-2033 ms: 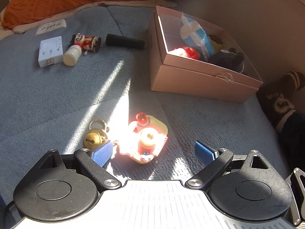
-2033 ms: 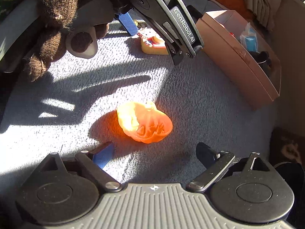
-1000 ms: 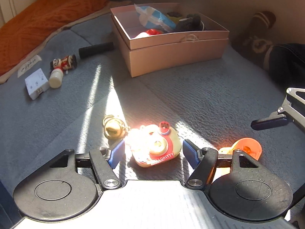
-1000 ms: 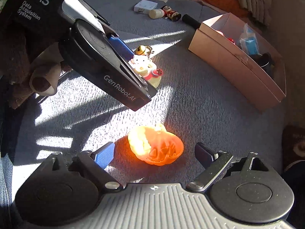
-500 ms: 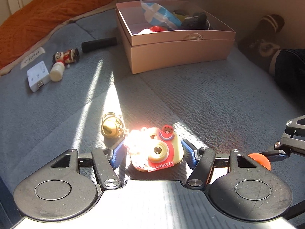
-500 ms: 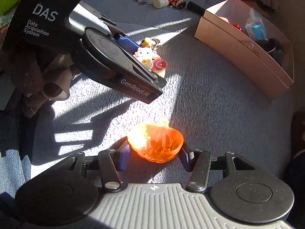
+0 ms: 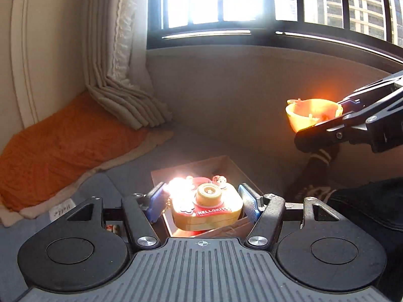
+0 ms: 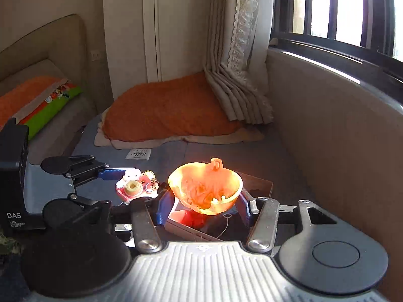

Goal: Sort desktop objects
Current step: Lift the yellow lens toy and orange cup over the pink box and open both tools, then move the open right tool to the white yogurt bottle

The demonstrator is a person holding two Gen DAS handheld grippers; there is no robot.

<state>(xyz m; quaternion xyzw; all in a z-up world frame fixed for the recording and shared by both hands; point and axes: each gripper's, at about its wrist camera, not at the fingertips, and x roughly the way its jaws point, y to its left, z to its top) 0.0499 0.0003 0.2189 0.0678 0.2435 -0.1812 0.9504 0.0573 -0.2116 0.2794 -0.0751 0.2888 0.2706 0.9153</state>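
Observation:
My left gripper (image 7: 204, 202) is shut on a yellow and red Hello Kitty toy camera (image 7: 206, 209), lifted off the grey bed cover, with the pink cardboard box (image 7: 199, 167) behind and below it. My right gripper (image 8: 202, 205) is shut on an orange pumpkin-shaped bowl (image 8: 205, 188), also raised; part of the box (image 8: 259, 185) and red things inside it show underneath. The right gripper with the pumpkin bowl (image 7: 312, 113) appears at the upper right of the left wrist view. The left gripper with the toy camera (image 8: 136, 185) appears at the left of the right wrist view.
An orange blanket (image 8: 171, 115) and folded curtains (image 8: 239, 93) lie at the far end of the bed. A padded wall (image 7: 252, 95) under the window runs along the right. A white label (image 8: 138, 154) lies on the grey cover. A person's socked foot (image 7: 317, 166) rests beside the box.
Both grippers closed on their objects and rose from the cover. The toy camera and the pumpkin bowl left the bed; the views now look across the room instead of down.

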